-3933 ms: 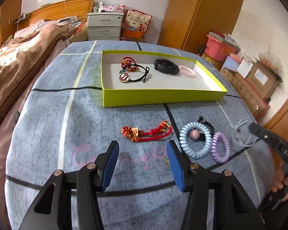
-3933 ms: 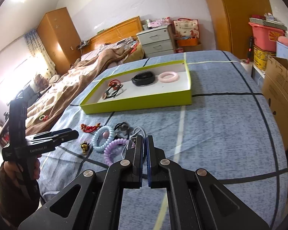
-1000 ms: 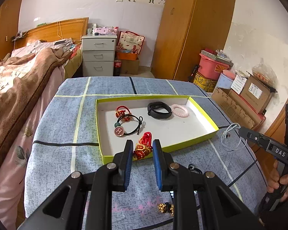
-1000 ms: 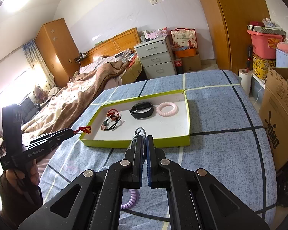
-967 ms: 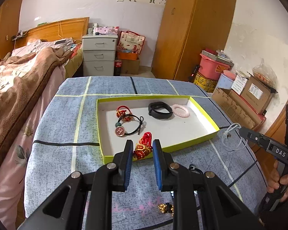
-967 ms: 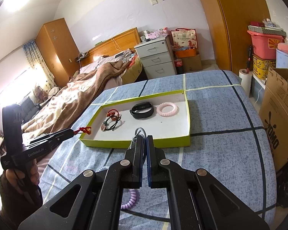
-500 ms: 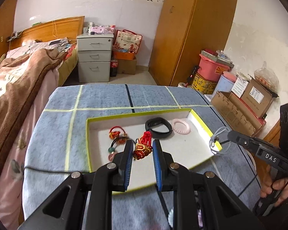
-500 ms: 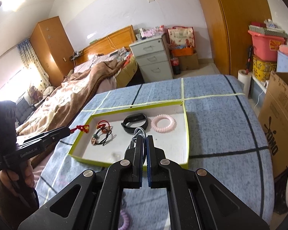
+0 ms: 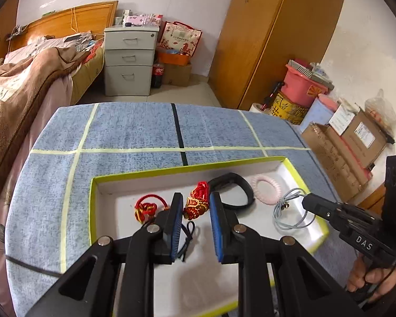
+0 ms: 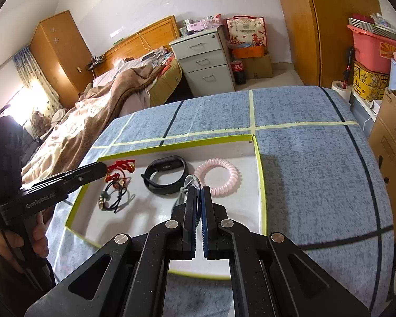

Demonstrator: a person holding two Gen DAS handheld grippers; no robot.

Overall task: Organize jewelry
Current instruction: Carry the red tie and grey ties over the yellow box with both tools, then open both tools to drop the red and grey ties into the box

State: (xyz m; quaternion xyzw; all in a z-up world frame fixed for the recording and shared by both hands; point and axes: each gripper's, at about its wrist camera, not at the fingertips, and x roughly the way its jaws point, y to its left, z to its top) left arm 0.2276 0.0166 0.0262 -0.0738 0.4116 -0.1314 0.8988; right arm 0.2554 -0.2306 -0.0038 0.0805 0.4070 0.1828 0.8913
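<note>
- Two tools hang over the open yellow-edged tray (image 9: pixel 295 170) on the blue table (image 9: pixel 134 129); a second ago both were short of its near edge, with the table under them.
- The left tool (image 9: pixel 196 208) is closed part-way on a red and gold knotted bracelet (image 9: pixel 196 200), which sits pinched between its blue pads above the tray's left half.
- The right tool (image 10: pixel 198 198) is closed tight on a thin grey cord necklace (image 9: pixel 290 211); its loop dangles from the tip over the tray's right side, beside the pink coil hair tie (image 10: pixel 219 177).
- Already lying in the tray: a black wristband (image 10: pixel 166 174), a red knotted cord (image 9: pixel 146 207) and a black elastic with a round charm (image 10: pixel 113 198).
- The carry looks done, so I'd judge the next step is to lower and let go, each piece onto bare white floor clear of its neighbours.
- The necklace may tangle with the hair tie.
</note>
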